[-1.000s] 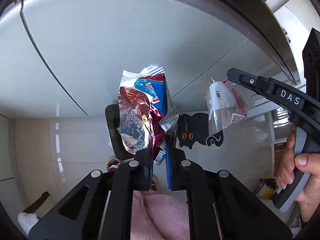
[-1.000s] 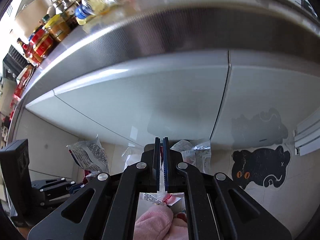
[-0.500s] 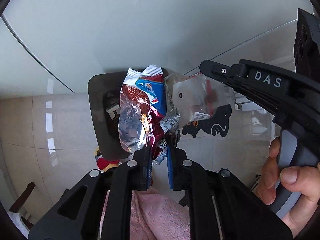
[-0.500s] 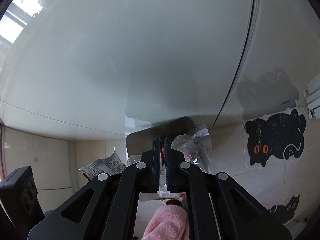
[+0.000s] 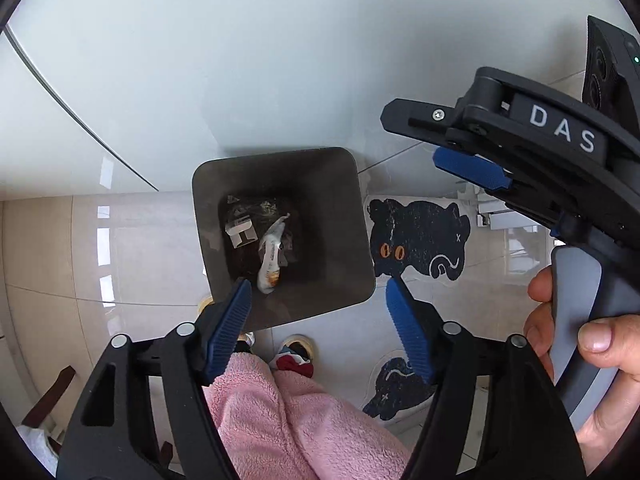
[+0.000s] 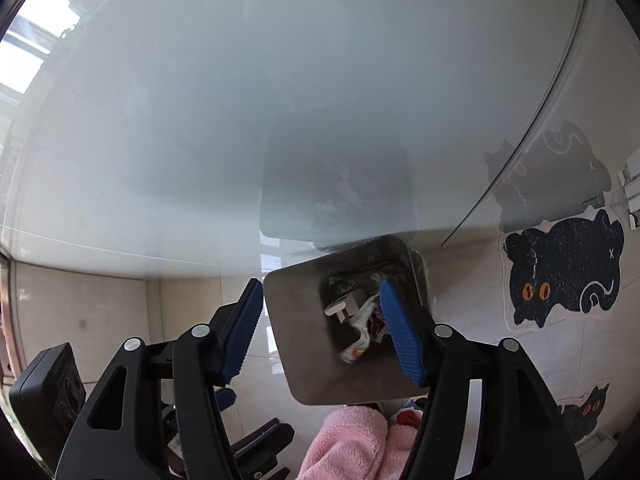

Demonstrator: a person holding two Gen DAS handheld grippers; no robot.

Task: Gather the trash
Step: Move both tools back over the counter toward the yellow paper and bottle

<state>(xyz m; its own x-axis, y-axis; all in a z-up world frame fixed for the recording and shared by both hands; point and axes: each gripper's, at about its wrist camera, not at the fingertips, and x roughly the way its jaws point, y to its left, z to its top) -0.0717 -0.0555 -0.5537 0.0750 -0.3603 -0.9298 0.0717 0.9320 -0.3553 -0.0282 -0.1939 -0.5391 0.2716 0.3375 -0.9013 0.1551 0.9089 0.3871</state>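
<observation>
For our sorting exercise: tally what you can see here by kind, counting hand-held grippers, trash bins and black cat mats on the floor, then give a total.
Hand-held grippers: 2 (left hand-held gripper, right hand-held gripper)
Trash bin: 1
Black cat mats: 2 (large cat mat, small cat mat)
Total: 5

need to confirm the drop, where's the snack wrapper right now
Inside the grey bin, the snack wrapper lies on the bottom, left of the cat mat.

Both wrist cameras look steeply down along their own tongs from close above the grey bin (image 5: 280, 232) on the floor. Each view takes in the bin (image 6: 344, 336), the cat mat (image 5: 418, 236) (image 6: 560, 268) and the white cabinet front.
</observation>
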